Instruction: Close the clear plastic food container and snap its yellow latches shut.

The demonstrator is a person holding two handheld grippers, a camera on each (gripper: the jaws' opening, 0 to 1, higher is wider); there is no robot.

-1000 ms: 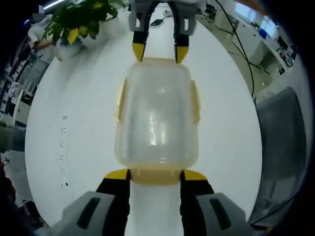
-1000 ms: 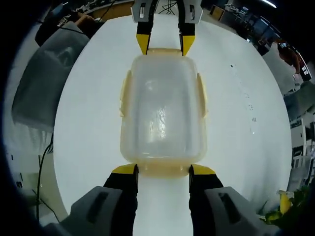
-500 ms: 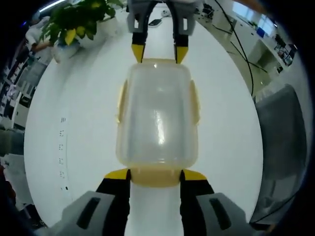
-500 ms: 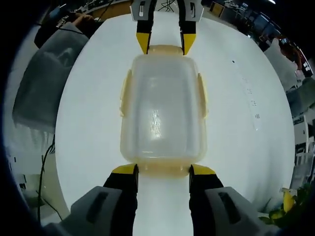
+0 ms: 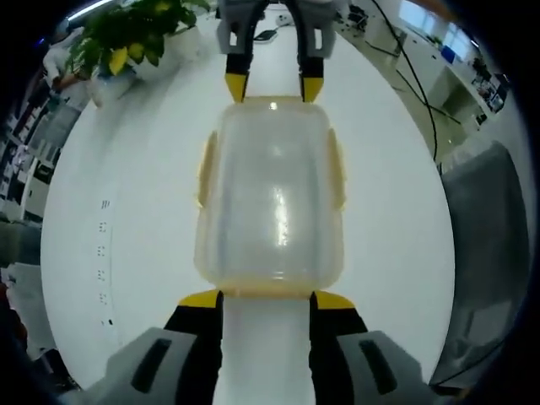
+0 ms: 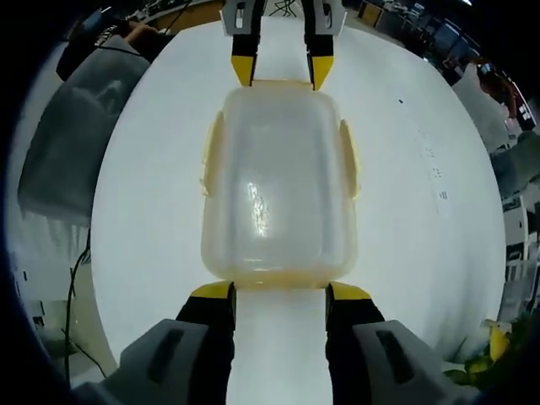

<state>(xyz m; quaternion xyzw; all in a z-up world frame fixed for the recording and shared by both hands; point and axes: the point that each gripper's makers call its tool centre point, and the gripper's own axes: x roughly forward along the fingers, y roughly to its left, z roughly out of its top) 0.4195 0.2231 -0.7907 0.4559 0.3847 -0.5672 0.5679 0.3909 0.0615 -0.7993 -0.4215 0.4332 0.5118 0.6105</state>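
Left gripper view: left gripper (image 5: 266,298) at 6 o'clock, jaws spread wide, yellow tips set at either side of the near end latch (image 5: 267,290) of the clear plastic container (image 5: 270,190), nothing clamped between them. Whether the tips actually press the latch: cannot tell. Container just past the tips, running from centre toward 12 o'clock on the white round table (image 5: 135,219), lid on, yellow side latches at 9 and 3 o'clock of the box lying against its walls. At 12 o'clock, beyond the far end of the box, the right gripper (image 5: 272,86), jaws likewise apart, yellow tips at the far rim. Farther out at 11 o'clock, a potted plant (image 5: 126,38) on the table. At 3 to 4 o'clock, off the table, a grey chair (image 5: 481,228). At 1 o'clock, black cables (image 5: 405,76) across the floor.

Right gripper view: right gripper (image 6: 279,292) at 6 o'clock, jaws wide, tips flanking the near end of the container (image 6: 277,181), holding nothing between them. Box from centre to 12 o'clock on the table (image 6: 143,211). Left gripper (image 6: 279,71) at 12 o'clock, open, tips at the far rim. Grey chair (image 6: 72,135) at 9 to 10 o'clock. Plant leaves (image 6: 494,350) at 4 o'clock.
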